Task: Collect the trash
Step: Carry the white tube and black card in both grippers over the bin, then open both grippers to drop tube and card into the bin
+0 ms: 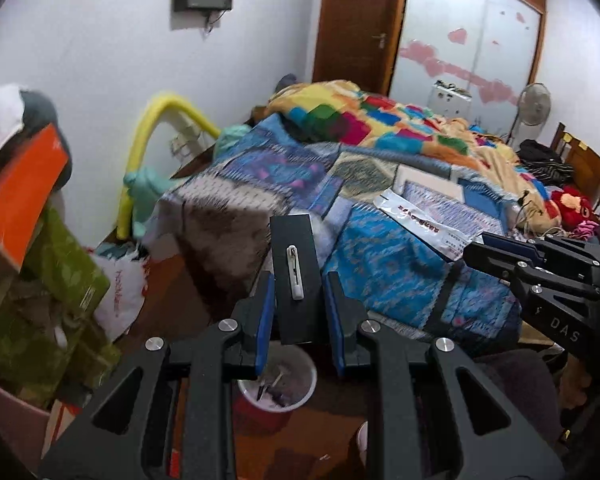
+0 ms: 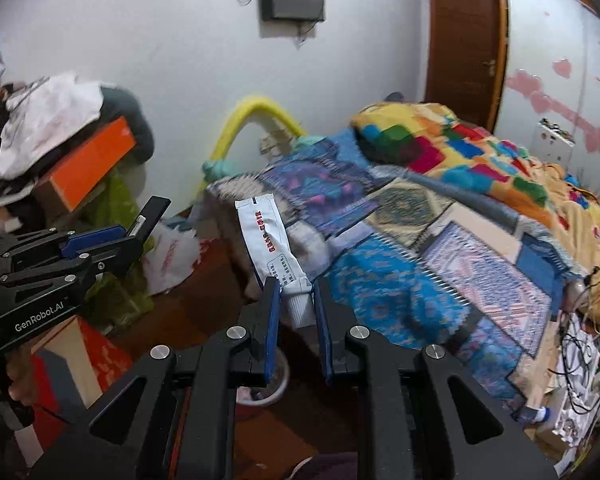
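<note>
A bed [image 1: 400, 216] is filling most of both views, lying under a blue patterned blanket [image 2: 380, 288] with a bright patchwork quilt [image 1: 380, 120] bunched up toward the far end. Behind it a brown wooden door [image 1: 356, 20] is standing beside pale wardrobe panels [image 1: 468, 32] with pink marks. Against the wall on the left, a pile of clutter is leaning, with an orange box [image 1: 20, 200] sitting above green boxes [image 1: 60, 280] and a white plastic bag [image 2: 172, 256] slumping on the brown floor [image 1: 168, 308] beside them. A yellow foam tube [image 1: 148, 132] is arching at the corner of the bed.

Low on the floor, just beneath both tools, a red bin [image 1: 276, 392] with a pale rim is standing open, holding small scraps.

The left hand-held gripper [image 1: 299, 300] is pinching a flat black rectangular piece [image 1: 296, 280] that is carrying a small white clip-like strip, its blue pads pressing the piece's sides; the piece is sticking up and forward above the bin. The right hand-held gripper [image 2: 296, 304] is clamping a white squeezed tube [image 2: 272, 252] with red lettering near its ribbed cap end, the crimped tail pointing up and away, over the edge of the bed and above the bin. Each tool is showing at the edge of the other's view, close alongside.
</note>
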Motion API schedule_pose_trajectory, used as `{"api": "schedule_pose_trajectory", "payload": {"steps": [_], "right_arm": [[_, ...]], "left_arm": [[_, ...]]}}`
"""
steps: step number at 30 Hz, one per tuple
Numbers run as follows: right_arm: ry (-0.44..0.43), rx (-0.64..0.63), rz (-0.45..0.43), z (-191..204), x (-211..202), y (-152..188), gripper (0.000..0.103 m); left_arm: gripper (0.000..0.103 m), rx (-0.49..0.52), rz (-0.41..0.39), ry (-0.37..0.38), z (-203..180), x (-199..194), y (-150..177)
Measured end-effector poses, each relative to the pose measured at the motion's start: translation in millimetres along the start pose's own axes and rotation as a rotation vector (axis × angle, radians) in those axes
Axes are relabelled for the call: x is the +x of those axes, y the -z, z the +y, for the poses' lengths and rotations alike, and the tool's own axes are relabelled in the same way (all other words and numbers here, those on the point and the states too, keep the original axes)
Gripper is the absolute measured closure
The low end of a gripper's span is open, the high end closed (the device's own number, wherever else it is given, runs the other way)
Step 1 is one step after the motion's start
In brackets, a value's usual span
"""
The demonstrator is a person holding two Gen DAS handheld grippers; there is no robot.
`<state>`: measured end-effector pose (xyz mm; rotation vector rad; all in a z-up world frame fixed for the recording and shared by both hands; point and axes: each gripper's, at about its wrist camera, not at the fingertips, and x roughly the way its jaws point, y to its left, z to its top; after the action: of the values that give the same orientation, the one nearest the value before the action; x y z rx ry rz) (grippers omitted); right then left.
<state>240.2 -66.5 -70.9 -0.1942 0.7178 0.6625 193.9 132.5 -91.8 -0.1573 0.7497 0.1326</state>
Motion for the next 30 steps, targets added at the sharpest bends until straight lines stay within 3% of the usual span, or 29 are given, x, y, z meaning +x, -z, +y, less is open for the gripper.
{"api": "schedule_pose_trajectory", "payload": {"steps": [16, 20, 24, 30], "right_arm": [[-0.133, -0.013, 0.295, 46, 121, 33, 0.087], [-0.205, 0.001, 0.355, 50, 148, 34, 0.087], [-0.217, 0.03, 0.437, 51, 176, 35, 0.065], [-0.158, 0.019, 0.421, 38, 181, 32, 0.064]], "left_arm": [[0.079, -0.16, 0.244, -0.014, 65, 92, 73], [0.079, -0.208, 0.291, -0.007, 73, 113, 80], [0.079, -0.227, 0.327, 0.001, 74, 134, 79], [0.079, -0.226, 0.34, 0.02, 67, 157, 71]]}}
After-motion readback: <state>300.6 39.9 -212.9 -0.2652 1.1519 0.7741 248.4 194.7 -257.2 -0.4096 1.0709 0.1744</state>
